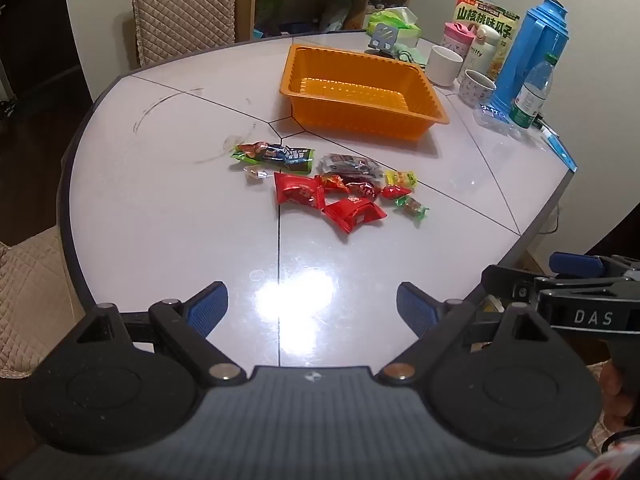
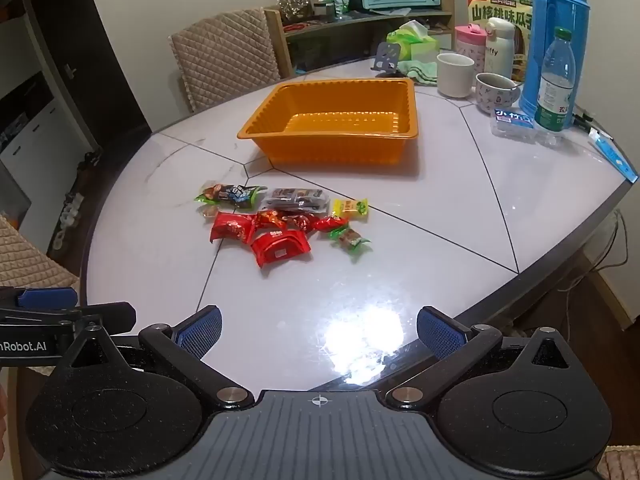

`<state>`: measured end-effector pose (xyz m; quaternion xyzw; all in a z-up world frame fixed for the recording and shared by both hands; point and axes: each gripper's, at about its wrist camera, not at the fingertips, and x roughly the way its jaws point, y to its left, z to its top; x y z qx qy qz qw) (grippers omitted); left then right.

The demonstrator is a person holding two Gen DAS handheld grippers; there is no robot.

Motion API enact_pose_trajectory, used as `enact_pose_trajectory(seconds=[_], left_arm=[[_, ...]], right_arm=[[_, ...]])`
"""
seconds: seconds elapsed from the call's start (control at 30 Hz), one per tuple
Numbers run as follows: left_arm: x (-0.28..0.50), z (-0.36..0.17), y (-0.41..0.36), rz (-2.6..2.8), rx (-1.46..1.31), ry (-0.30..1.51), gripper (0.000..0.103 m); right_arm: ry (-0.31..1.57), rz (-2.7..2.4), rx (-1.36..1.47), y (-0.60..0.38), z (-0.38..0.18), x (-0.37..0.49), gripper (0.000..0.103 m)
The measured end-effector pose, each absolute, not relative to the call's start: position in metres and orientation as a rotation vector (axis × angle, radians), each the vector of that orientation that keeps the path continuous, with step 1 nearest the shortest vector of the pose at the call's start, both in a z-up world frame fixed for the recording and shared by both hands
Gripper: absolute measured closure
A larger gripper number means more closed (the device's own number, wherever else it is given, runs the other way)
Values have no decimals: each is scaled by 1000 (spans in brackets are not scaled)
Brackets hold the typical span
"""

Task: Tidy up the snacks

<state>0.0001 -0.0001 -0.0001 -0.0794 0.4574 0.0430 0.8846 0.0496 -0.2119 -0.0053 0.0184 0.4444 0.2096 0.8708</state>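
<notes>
Since the snacks (image 2: 280,222) are bunched in a tight little heap on the tabletop (image 2: 400,248), just in front of the empty orange tray (image 2: 332,128) and not touching it, I'd say the main risk is grabbing two wrappers at once or nudging the pile apart. The red packets (image 1: 328,198) overlap each other and the small candy in the green wrapper (image 1: 412,207) sits right at the edge of the heap, so a sloppy approach could flick it toward the tabletop's rim. Those foil wrappers look slippery too, so a pinch on a loose corner could let one drop short of the tray.

Both grippers hang back on the near side of the heap, well apart from it. Left gripper (image 1: 312,308) has its jaws wide with nothing between them, same for the right gripper (image 2: 320,330).

Beyond the tray there's a cluster of mugs (image 2: 456,74), a water bottle (image 2: 556,84) and a tall blue thermos (image 2: 560,36), so an overshoot past the tray's far wall could knock something over
</notes>
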Motion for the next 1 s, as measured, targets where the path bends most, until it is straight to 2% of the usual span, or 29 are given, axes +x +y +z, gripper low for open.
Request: enact_pose_trajectory(seconds=[1.0], left_arm=[[0, 0, 0, 84, -170, 947, 13]], right_arm=[[932, 432, 44, -219, -4, 52, 0]])
